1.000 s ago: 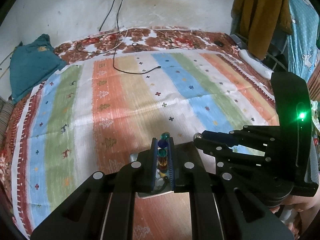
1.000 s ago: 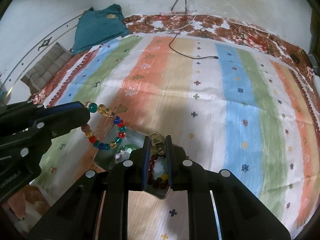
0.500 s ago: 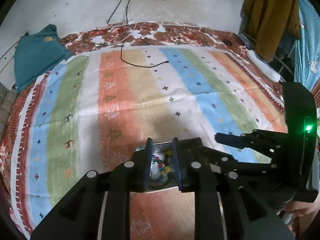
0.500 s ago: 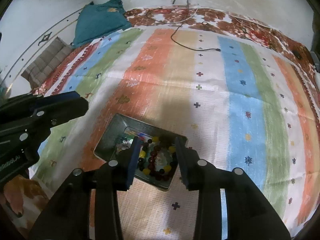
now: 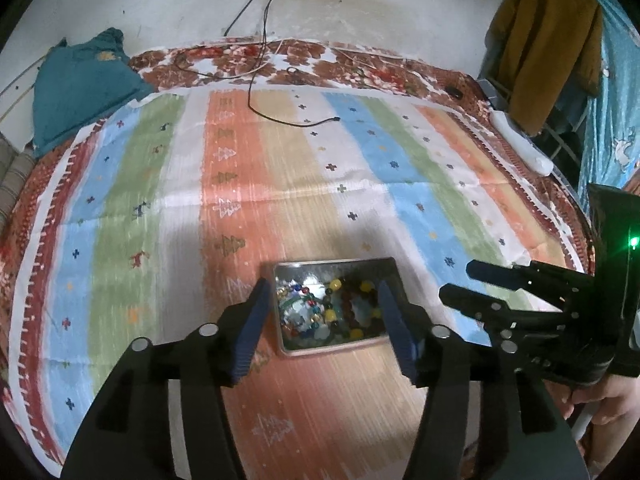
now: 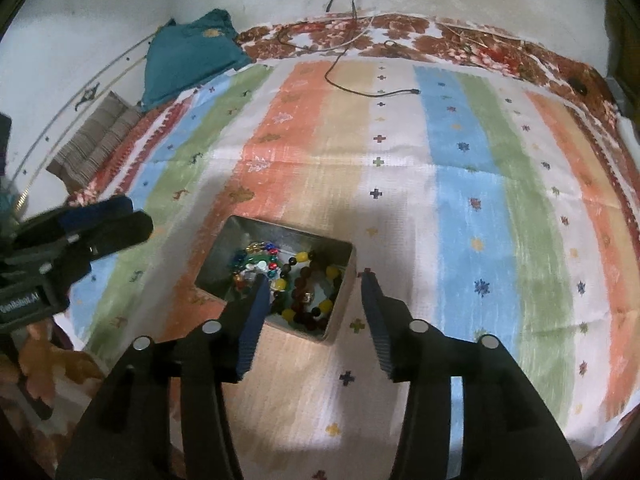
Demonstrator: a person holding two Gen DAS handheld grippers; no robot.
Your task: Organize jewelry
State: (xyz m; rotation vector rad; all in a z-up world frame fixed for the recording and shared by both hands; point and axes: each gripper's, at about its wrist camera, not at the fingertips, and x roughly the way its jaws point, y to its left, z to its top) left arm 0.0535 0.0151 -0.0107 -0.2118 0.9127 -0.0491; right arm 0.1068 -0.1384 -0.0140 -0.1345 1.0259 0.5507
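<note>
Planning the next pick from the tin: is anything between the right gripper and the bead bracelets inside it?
Nothing visible. The right gripper, jaws opening and empty, hangs over the open metal tin; the bead bracelets lie uncovered inside.

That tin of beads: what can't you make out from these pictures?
- Tin, left wrist view: the gripper's fingers cover its side walls.
- Beads, right wrist view: tangled and blurred, so the strands can't be counted; a finger covers some.
- Hand, left wrist view: cut off by the edge.
</note>
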